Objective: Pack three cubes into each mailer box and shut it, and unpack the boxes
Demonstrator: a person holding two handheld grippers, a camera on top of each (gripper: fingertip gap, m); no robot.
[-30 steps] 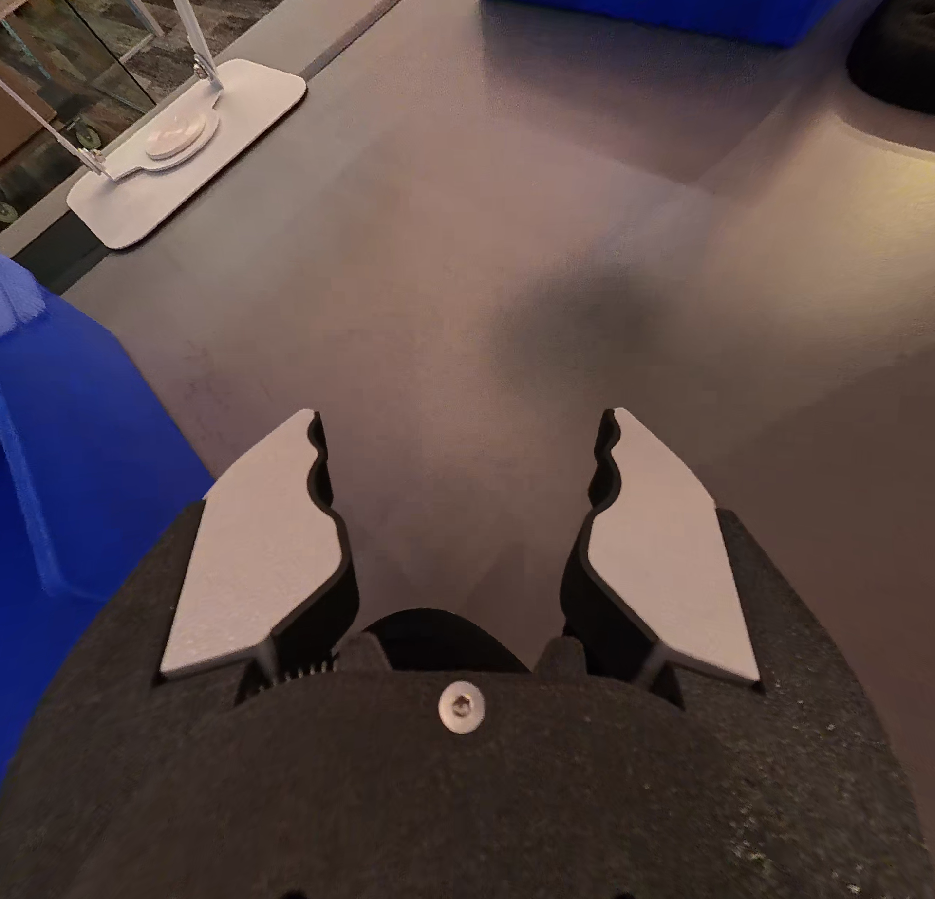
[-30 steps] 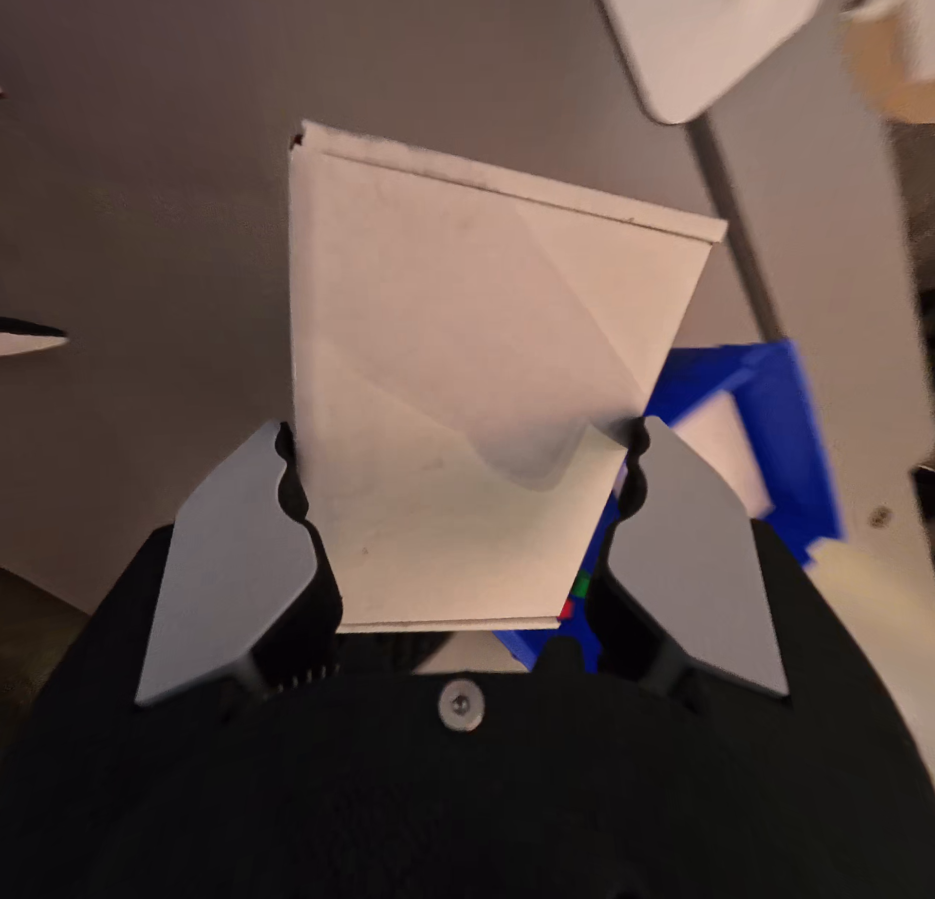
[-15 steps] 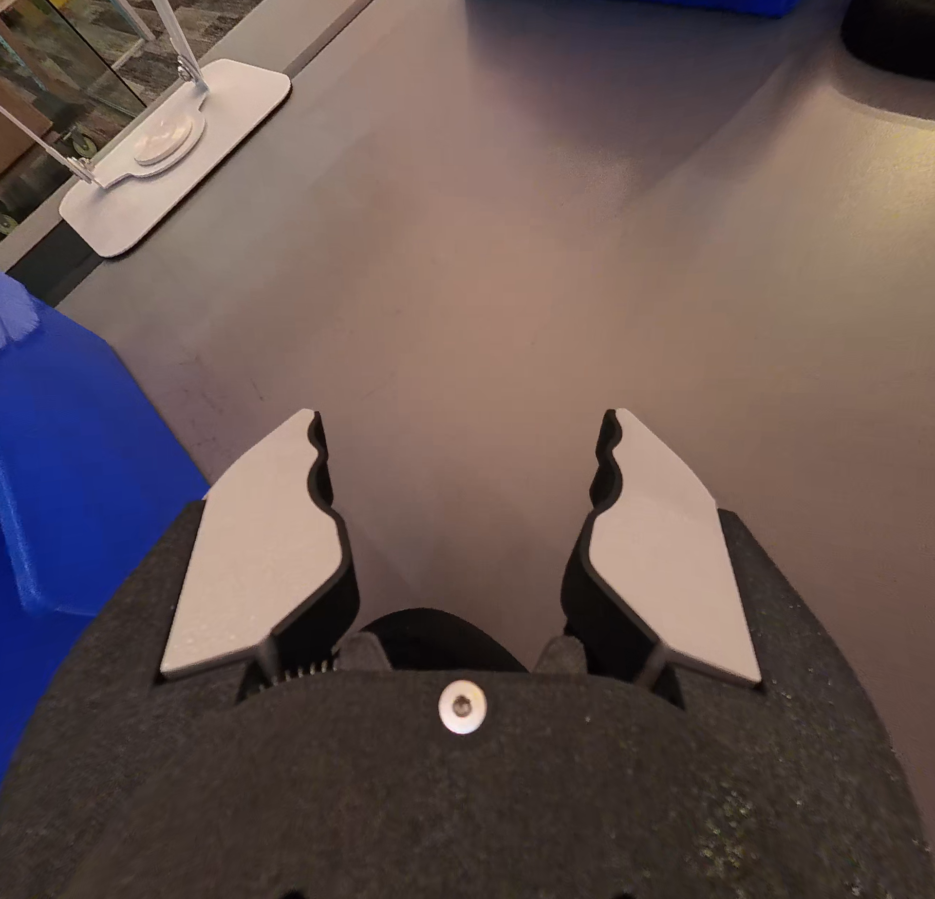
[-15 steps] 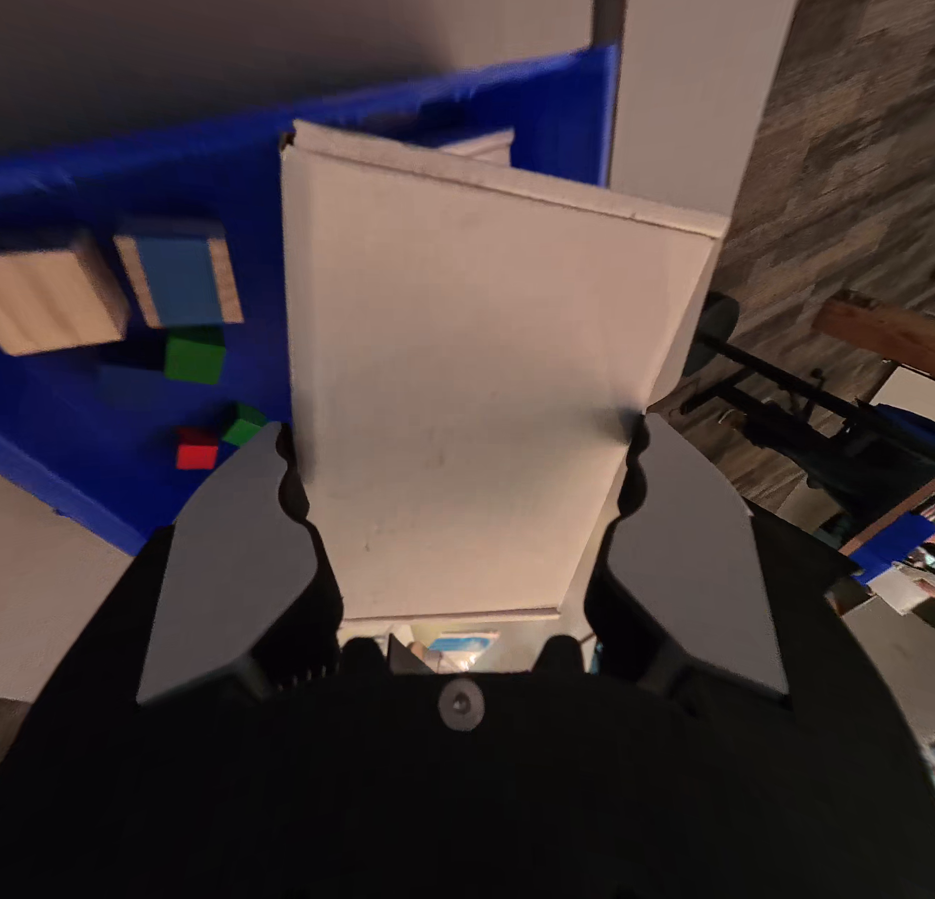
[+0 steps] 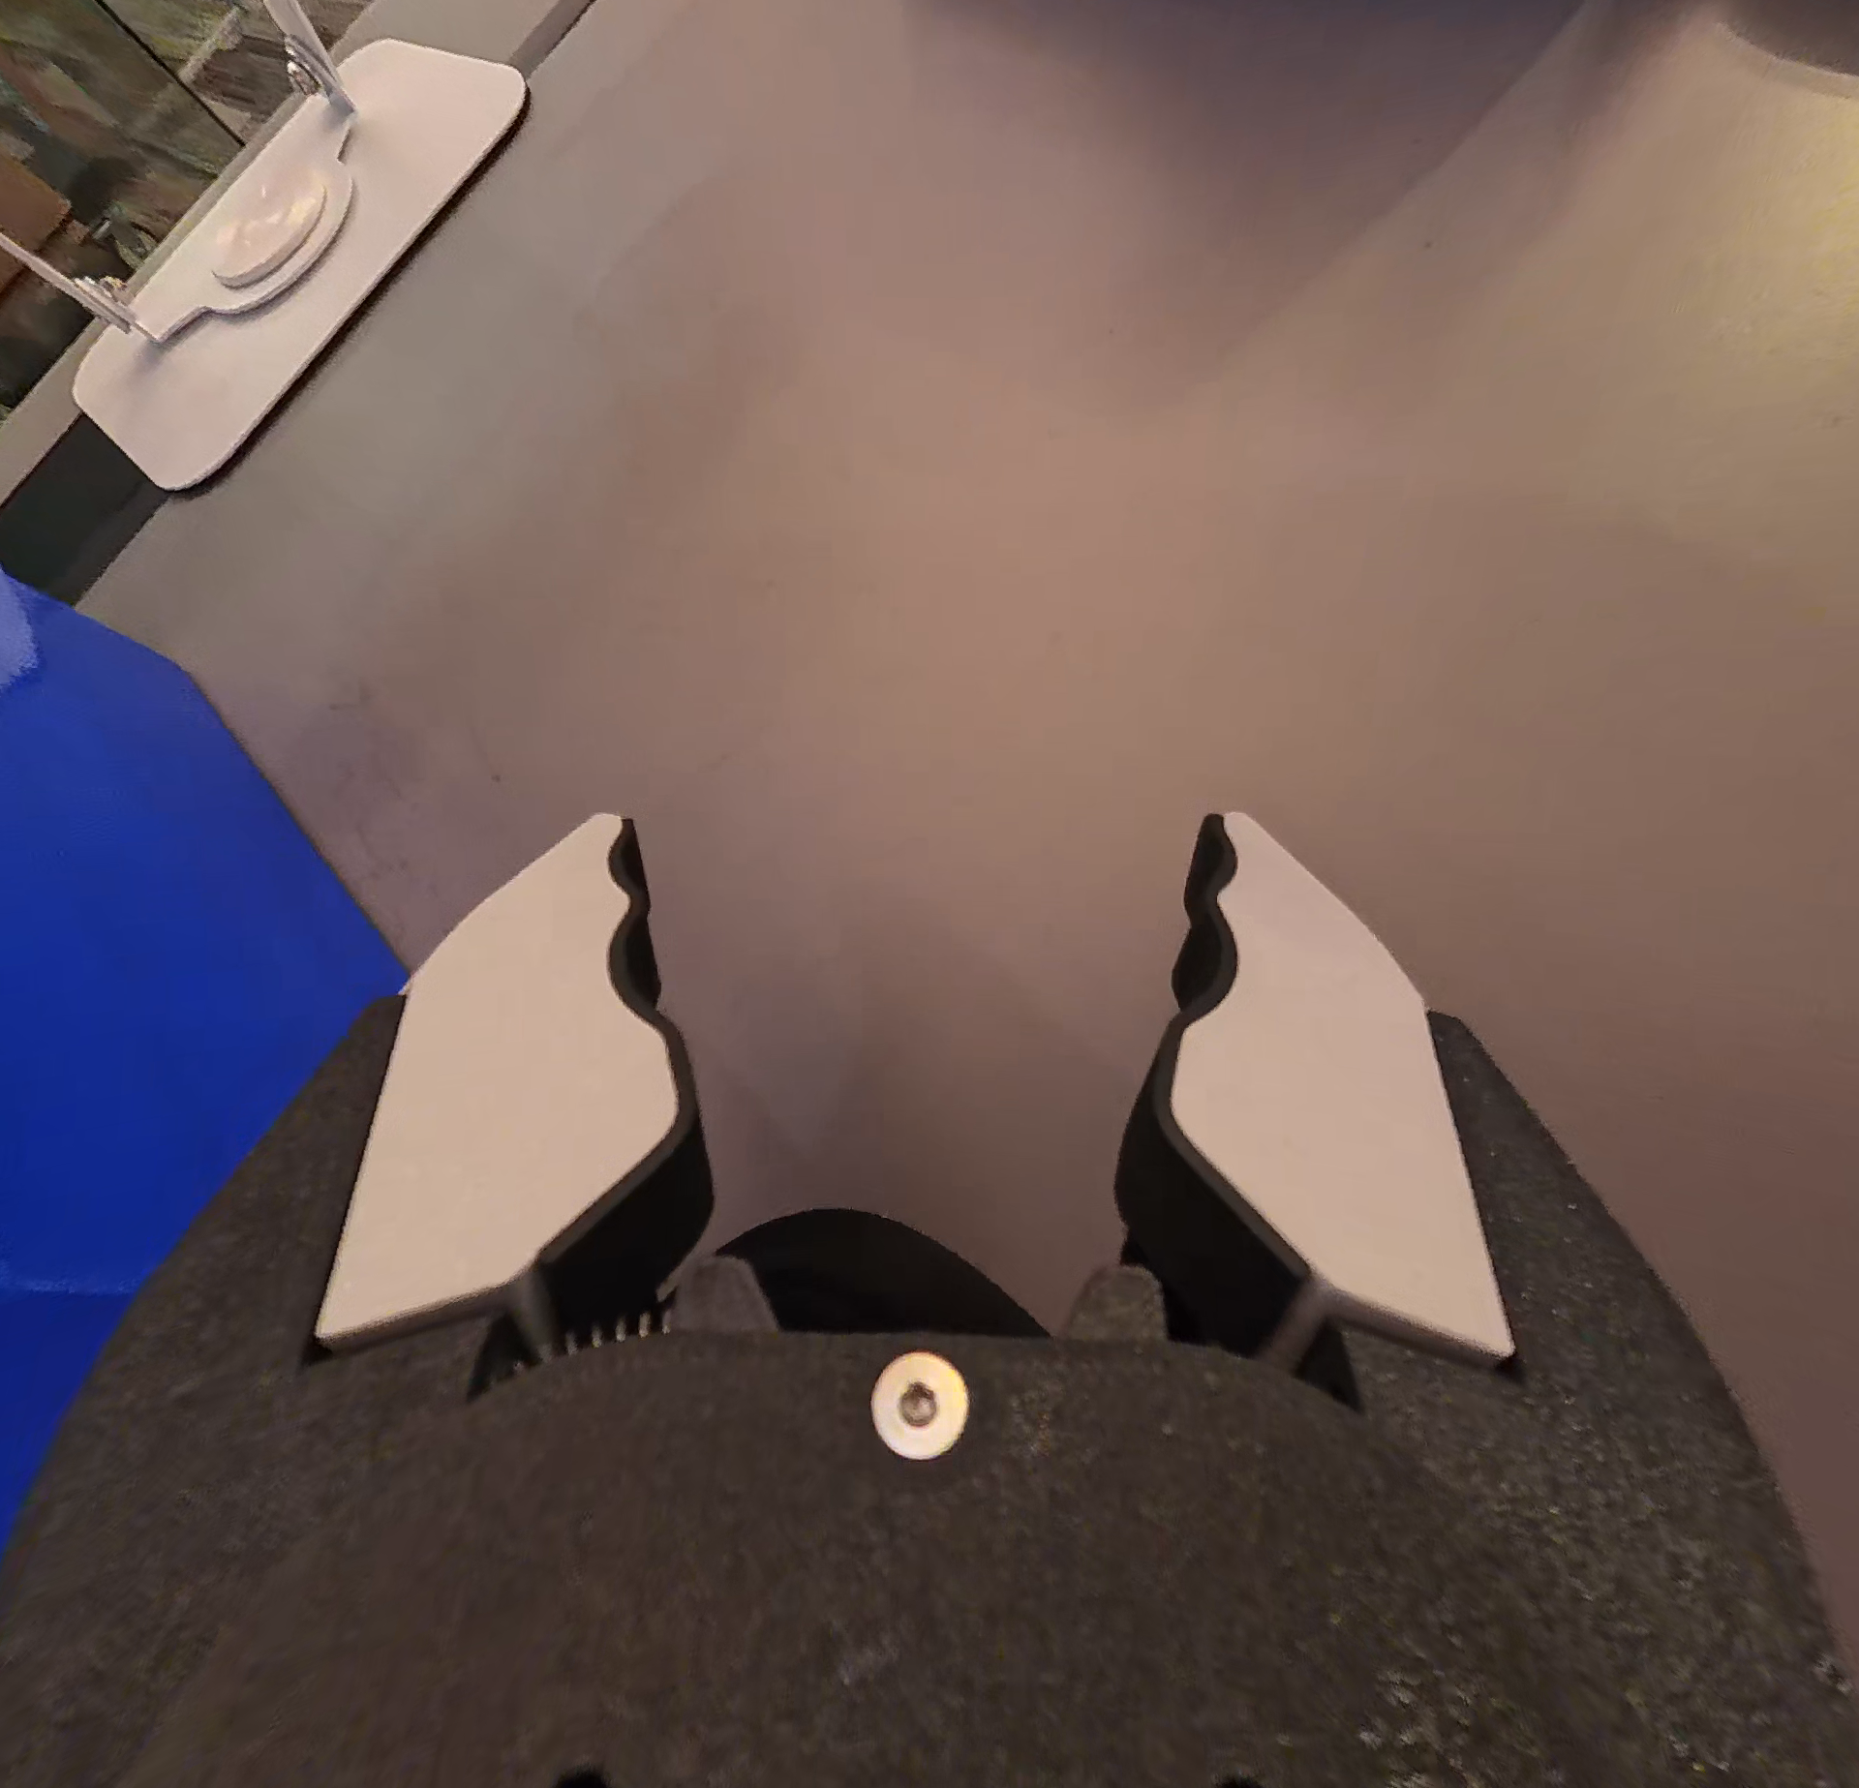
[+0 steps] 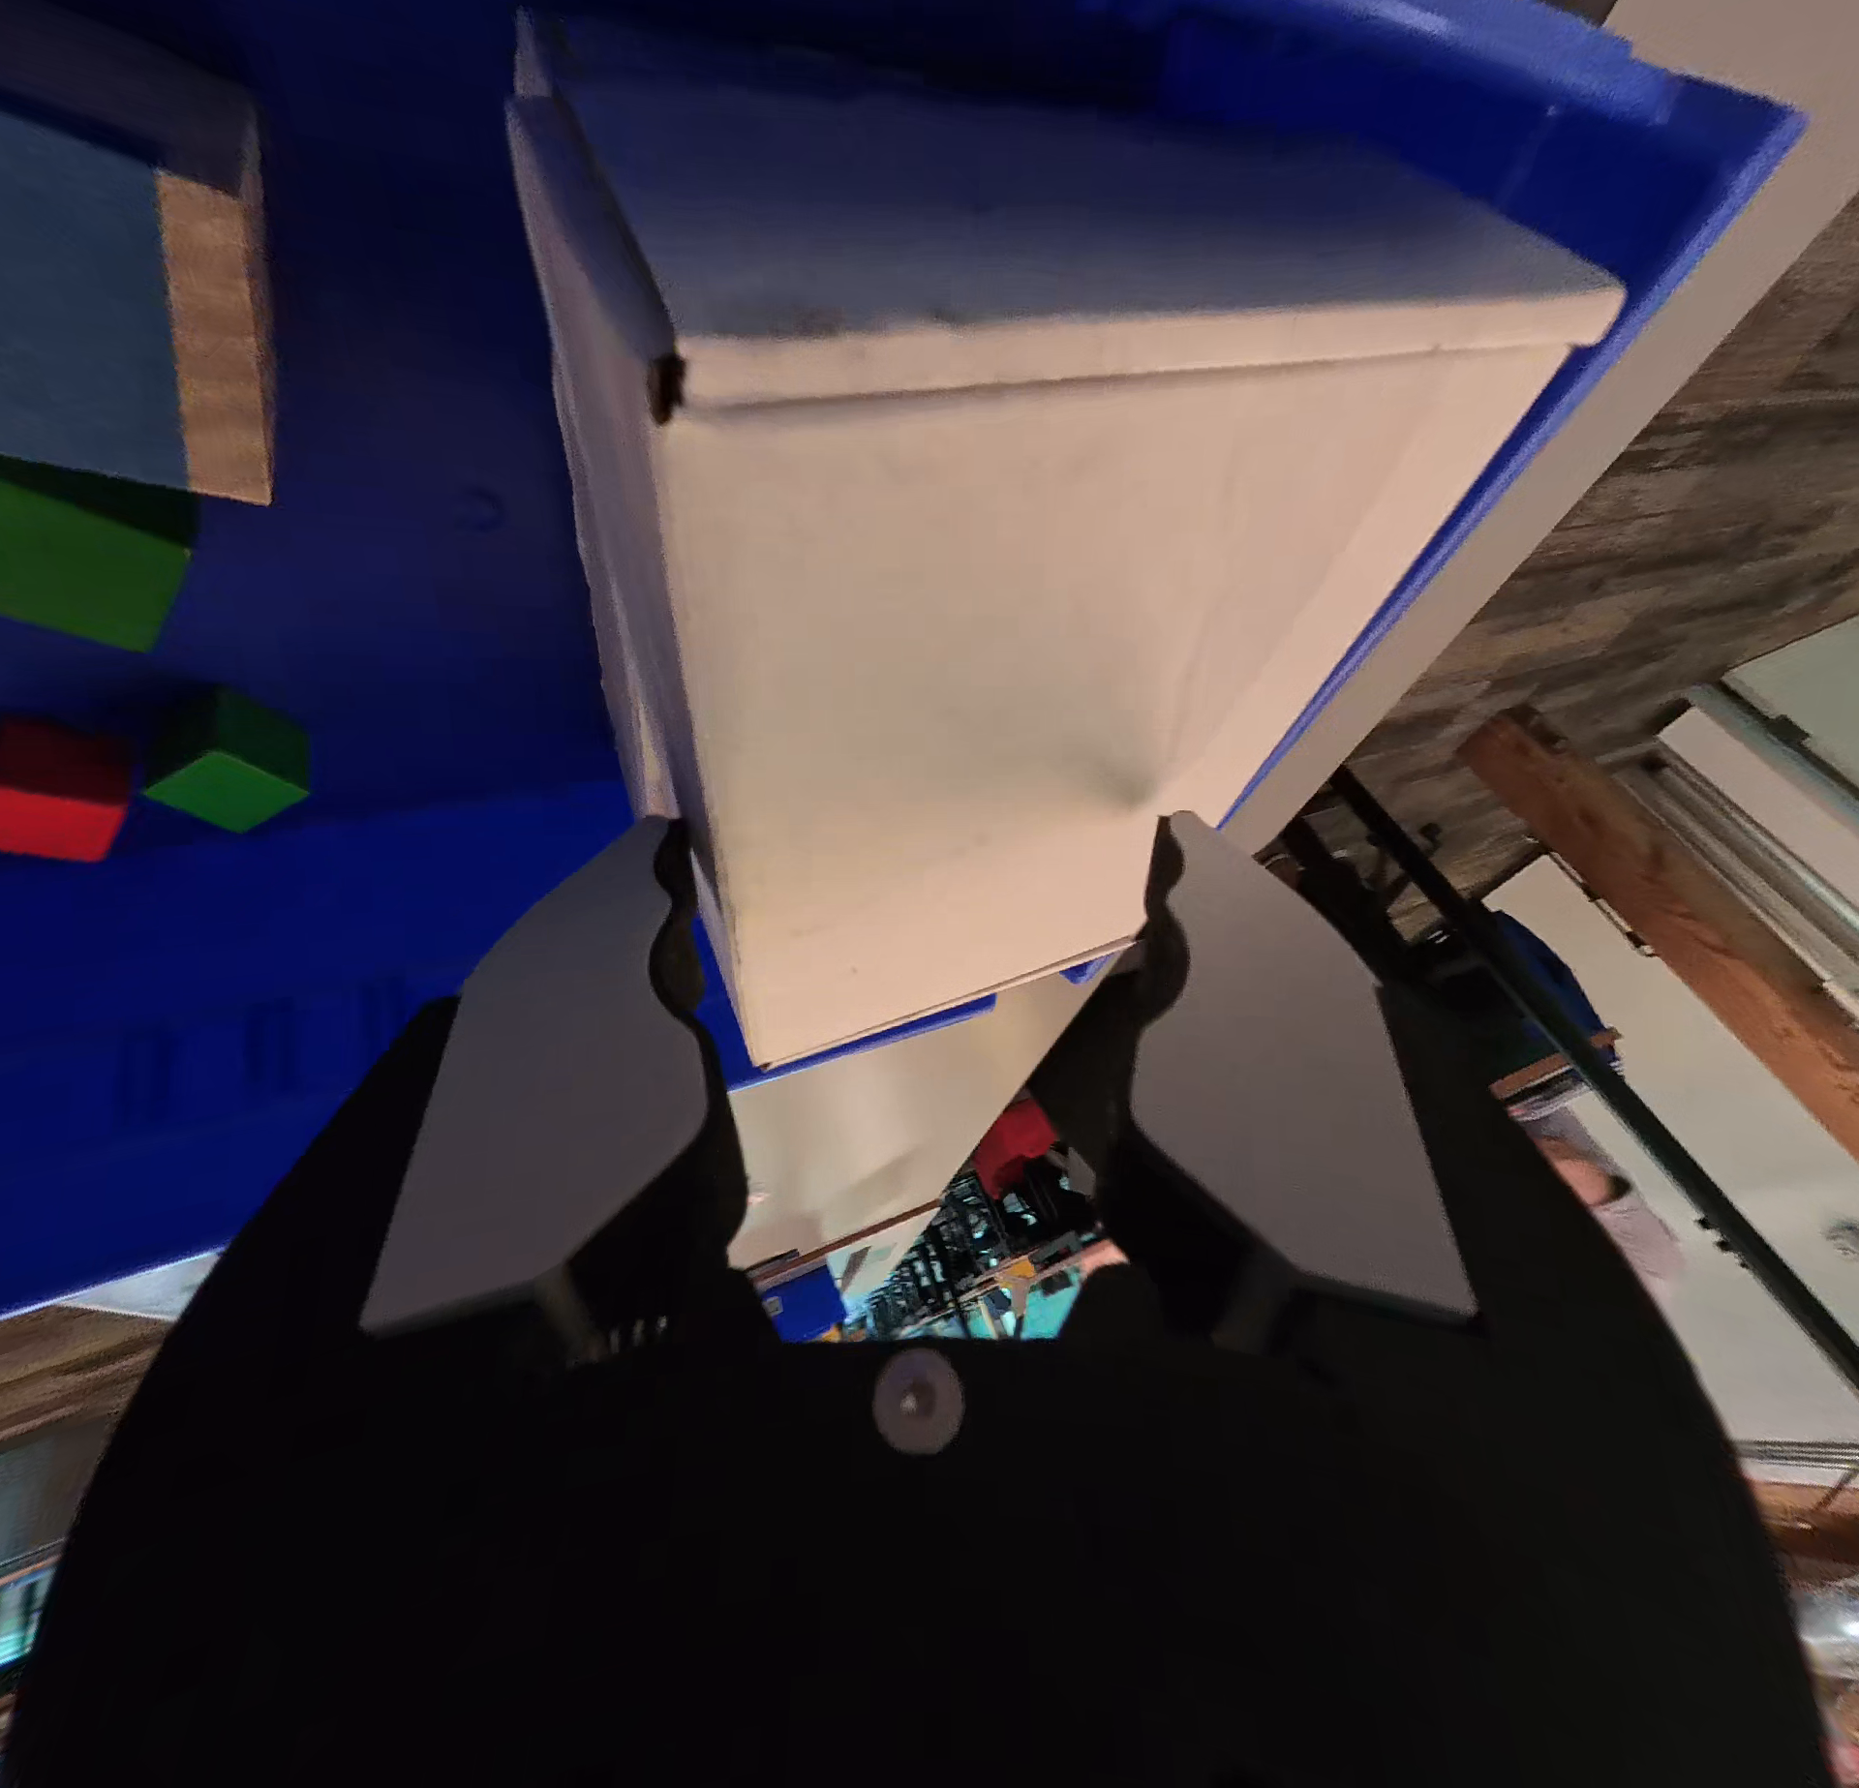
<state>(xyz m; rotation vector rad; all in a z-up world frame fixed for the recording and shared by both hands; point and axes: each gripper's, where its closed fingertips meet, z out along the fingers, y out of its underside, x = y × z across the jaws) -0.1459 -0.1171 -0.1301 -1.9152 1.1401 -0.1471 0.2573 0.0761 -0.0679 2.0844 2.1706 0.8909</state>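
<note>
The right gripper (image 6: pixel 910 895) is clamping a closed white mailer box (image 6: pixel 1006 583) by its near end, holding it over a blue bin (image 6: pixel 423 935) containing green cubes (image 6: pixel 226 769), a red cube (image 6: pixel 60 794) and larger wooden blocks (image 6: pixel 131 312). The left gripper (image 5: pixel 915 895) is hovering over the grey table (image 5: pixel 1006 432), fingers spread and empty, beside another blue bin (image 5: pixel 131 935).

Bare table (image 5: pixel 905 533) beyond left tongs (image 5: pixel 920 920)

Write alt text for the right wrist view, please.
The right gripper clamps a closed white mailer box between its two fingers, over a blue bin. Green, red and blue cubes lie in the bin at left.
</note>
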